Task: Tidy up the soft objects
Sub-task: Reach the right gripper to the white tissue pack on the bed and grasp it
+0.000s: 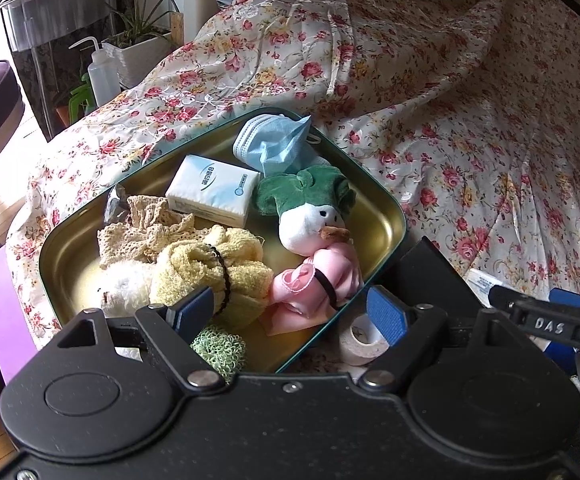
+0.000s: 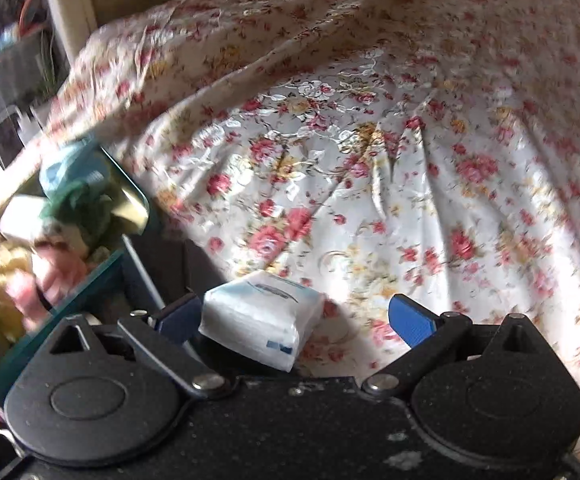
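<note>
White tissue pack (image 2: 260,316) sits low-centre between the wide right gripper (image 2: 295,318); centre it, then squeeze gently.

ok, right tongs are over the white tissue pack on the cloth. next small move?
Probably close the right tongs on the tissue pack. It lies on the floral cloth between the open blue pads, nearer the left pad and not yet pinched. The tin already holding the other soft items sits just to the left.

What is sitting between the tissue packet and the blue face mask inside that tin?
Nothing: in the left wrist view the tissue packet and blue face mask lie side by side, with only bare gold tin floor between.
</note>
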The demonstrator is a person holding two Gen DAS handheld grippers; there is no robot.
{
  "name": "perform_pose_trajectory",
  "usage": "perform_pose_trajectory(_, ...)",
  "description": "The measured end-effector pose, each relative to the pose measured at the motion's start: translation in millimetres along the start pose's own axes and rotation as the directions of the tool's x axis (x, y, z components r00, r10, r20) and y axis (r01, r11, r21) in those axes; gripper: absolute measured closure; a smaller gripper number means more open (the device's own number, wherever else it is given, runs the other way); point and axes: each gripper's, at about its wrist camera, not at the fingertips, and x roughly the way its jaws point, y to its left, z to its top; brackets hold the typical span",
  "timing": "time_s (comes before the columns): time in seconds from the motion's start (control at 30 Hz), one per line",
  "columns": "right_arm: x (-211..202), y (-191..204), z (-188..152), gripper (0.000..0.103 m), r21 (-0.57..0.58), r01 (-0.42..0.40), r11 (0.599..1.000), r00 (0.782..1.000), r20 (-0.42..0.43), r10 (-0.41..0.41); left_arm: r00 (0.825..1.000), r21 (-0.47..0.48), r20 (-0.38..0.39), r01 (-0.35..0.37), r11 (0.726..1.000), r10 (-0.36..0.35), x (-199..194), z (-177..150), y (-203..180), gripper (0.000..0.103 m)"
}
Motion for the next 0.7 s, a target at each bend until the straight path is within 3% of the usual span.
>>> perform_pose_trajectory(0.17, -4.3, -13.2, 3.1, 0.003, -0.064, 0.096, 0.993, 0.995, 0.018, -0.095, 1.0, -0.005, 0.001, 0.011, 1.0, -0.011, -0.9, 0.4, 1.0, 0.023)
perform_pose_trajectory(0.33, 4.3, -38.5, 12.2, 0.004, -0.097, 0.314, 0.945, 0.948, 0.077, -0.307, 1.0, -0.004, 0.002, 0.019, 1.0, -0.019, -1.3, 0.8, 0.5, 0.023)
perform_pose_trajectory(0.43, 10.2, -58.1, 18.0, 0.005, -0.038, 0.37, 0.928, 0.928, 0.074, -0.366, 1.0, -0.004, 0.001, 0.02, 1.0, -0.02, -1.0, 0.7, 0.4, 0.023)
perform_pose_trajectory(0.5, 11.2, -69.4, 20.1, 0.005, 0.024, 0.367, 0.93, 0.928, 0.065, -0.367, 1.0, -0.002, 0.0, 0.019, 1.0, -0.019, -0.7, 0.5, 0.0, 0.023)
perform_pose_trajectory(0.6, 13.7, -78.2, 19.1, 0.005, 0.102, 0.281, 0.954, 0.957, 0.043, -0.287, 1.0, 0.004, -0.002, 0.02, 1.0, -0.02, -0.1, 0.2, -1.2, 0.023)
perform_pose_trajectory(0.7, 14.8, -69.0, 13.2, 0.004, 0.094, 0.235, 0.967, 0.969, 0.058, -0.241, 1.0, 0.013, -0.008, 0.027, 1.0, -0.027, 0.7, -0.1, -3.0, 0.023)
